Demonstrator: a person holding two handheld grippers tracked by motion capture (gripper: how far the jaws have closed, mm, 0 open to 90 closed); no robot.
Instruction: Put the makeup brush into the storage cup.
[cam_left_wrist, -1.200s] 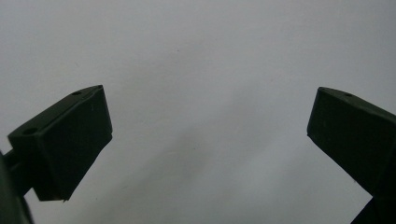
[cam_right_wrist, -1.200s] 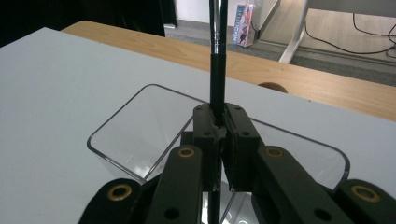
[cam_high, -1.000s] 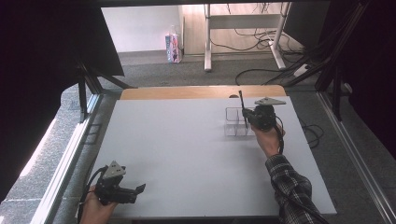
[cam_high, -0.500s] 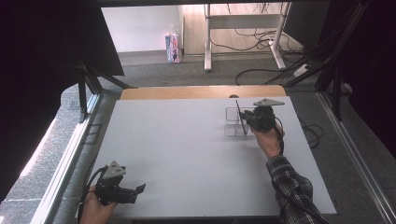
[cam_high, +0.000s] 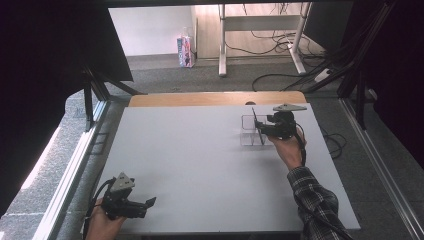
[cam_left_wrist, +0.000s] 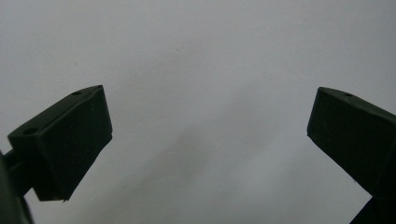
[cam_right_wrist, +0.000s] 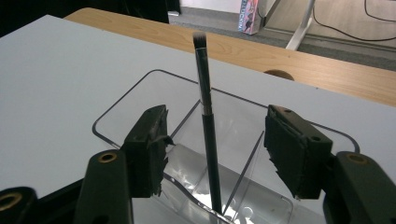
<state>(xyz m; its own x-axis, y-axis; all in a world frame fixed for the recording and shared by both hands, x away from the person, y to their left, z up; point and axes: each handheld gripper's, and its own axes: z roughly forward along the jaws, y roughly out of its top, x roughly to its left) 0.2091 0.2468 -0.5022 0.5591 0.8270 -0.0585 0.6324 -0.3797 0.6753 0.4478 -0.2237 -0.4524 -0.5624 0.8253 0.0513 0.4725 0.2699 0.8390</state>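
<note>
Grey table (cam_high: 200, 165): brush (cam_right_wrist: 208, 126) in clear organizer (cam_right_wrist: 140, 100)

Grey carpeted floor (cam_high: 165, 80) surrounds the table (cam_high: 190, 160); white wall (cam_high: 150, 30), desk legs (cam_high: 222, 45) and cables (cam_high: 280, 77) behind.

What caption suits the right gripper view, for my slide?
Right gripper jaws just opened around black makeup brush standing in clear acrylic organizer.

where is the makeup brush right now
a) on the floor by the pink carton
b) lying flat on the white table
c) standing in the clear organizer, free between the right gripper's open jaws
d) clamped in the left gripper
c: in the right gripper view the brush stands bristles-up in the clear organizer, with a gap to each jaw of the right gripper, whose jaws have just been opening.
</note>
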